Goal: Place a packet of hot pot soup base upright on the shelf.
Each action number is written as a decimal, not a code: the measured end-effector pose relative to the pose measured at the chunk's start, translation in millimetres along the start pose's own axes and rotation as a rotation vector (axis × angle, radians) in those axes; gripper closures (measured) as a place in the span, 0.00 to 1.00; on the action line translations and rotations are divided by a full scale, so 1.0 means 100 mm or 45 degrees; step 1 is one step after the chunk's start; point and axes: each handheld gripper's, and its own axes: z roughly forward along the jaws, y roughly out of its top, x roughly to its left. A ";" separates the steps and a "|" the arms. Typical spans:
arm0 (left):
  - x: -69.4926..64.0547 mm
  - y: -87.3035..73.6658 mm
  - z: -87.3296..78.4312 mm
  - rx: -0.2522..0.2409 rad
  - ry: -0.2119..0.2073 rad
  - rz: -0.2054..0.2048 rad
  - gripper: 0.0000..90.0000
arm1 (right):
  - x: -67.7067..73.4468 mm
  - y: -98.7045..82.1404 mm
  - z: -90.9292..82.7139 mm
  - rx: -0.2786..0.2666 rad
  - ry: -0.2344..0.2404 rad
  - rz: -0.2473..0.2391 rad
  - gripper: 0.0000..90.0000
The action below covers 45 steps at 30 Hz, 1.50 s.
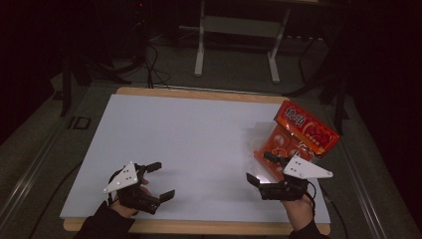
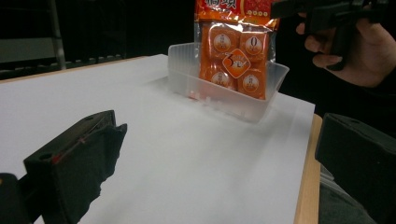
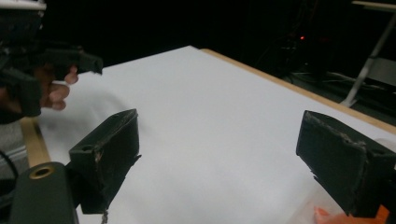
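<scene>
A dim room seen from above, w/ a white table [image 1: 189, 134] edged in light wood. A person's two hands come in from the bottom edge, each holding a black two-jaw gripper.

The left gripper [image 1: 161, 180] sits near the front-left corner of the table, jaws spread wide, nothing between them. In the left gripper view its two black jaws frame bare white tabletop, and across the table stands a clear plastic tray [image 2: 187, 77] w/ an orange snack pack [image 2: 236, 56] propped upright inside it, leaning toward the tray's far wall.

The right gripper [image 1: 261, 169] is at the front-right, just beside the tray [image 1: 253, 137] – its jaws are also wide apart and hold nothing. In the right gripper view a sliver of orange shows at the bottom-right corner, by the right-hand jaw; whether that jaw touches the tray can't be told.

The snack pack [image 1: 303, 129] pokes up out of the tray near the table's right edge, its red header card tilted back.

Judged step: approach – the right gripper seems lined up to take the pack or the tray. Next move prob. calls for turning the jaws toward the pack, closing on its thin edge w/o crushing it, and keeping the light tray from sliding.
</scene>
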 end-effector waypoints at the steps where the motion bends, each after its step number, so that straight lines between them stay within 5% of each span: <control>1: 0.00 0.00 0.00 0.000 -0.001 0.001 0.00 | 0.01 -0.01 0.02 0.005 0.005 -0.004 0.15; 15: 0.00 -0.02 0.00 0.006 -0.010 0.005 0.00 | 0.15 -0.25 0.22 0.110 0.048 -0.046 0.15; 45: -0.02 -0.06 0.01 0.028 -0.035 0.020 0.00 | 0.20 -0.48 0.02 0.182 -0.025 -0.058 0.15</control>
